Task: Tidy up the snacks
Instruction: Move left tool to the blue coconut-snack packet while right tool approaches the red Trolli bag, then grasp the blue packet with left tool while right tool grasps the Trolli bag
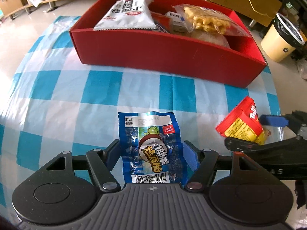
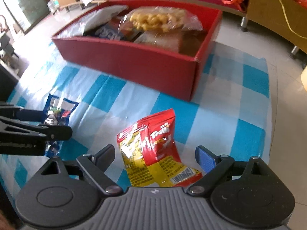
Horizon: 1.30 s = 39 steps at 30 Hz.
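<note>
Two packets still outside the box

Left wrist view: left gripper (image 1: pixel 152 153) has its fingers spread either side of the blue sausage packet (image 1: pixel 152 147), which lies flat on the checked cloth (image 1: pixel 63 99); whether the pads touch the packet I cannot tell, no firm pinch evident. Far side: red box (image 1: pixel 165 57) already holds several snacks, among them a white packet (image 1: pixel 128 13) and a clear bag of yellow puffs (image 1: pixel 207 19).

Right wrist view: right gripper (image 2: pixel 154 159) has its fingers wide apart around the red Trolli packet (image 2: pixel 153 149), not touching it. Packet rests on the cloth, near side of the box.

Judgement: mostly done; these two packets remain to be boxed.
</note>
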Each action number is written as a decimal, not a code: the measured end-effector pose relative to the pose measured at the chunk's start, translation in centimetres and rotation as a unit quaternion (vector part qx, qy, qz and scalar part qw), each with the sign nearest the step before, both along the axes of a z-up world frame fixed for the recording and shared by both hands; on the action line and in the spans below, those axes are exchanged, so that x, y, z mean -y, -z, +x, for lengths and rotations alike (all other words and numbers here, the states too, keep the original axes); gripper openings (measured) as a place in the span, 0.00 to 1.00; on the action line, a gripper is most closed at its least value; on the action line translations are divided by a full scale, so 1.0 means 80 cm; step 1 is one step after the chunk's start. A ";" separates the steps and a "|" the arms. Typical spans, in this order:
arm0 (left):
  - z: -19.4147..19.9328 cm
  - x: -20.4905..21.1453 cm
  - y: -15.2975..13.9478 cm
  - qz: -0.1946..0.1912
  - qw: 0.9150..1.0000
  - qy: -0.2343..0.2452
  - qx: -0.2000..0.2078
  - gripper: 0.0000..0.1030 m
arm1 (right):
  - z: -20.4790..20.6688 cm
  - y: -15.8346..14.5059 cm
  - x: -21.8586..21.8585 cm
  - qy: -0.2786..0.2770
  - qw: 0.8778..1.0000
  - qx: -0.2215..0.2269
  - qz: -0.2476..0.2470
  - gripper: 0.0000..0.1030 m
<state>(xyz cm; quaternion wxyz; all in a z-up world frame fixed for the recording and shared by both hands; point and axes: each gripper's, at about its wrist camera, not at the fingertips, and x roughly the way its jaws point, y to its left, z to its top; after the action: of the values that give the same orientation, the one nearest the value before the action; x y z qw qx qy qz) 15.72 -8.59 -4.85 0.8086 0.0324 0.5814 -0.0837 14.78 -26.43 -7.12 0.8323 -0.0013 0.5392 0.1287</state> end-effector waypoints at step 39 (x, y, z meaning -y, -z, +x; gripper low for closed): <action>-0.018 0.015 -0.010 0.015 0.999 0.037 0.025 0.73 | -0.026 -0.014 -0.012 0.055 0.998 0.025 -0.012 0.53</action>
<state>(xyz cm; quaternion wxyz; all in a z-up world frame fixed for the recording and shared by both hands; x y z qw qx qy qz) 14.30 -9.78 -4.03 0.8189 0.0680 0.5603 -0.1039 12.67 -25.48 -6.00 0.8512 0.0153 0.5191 0.0759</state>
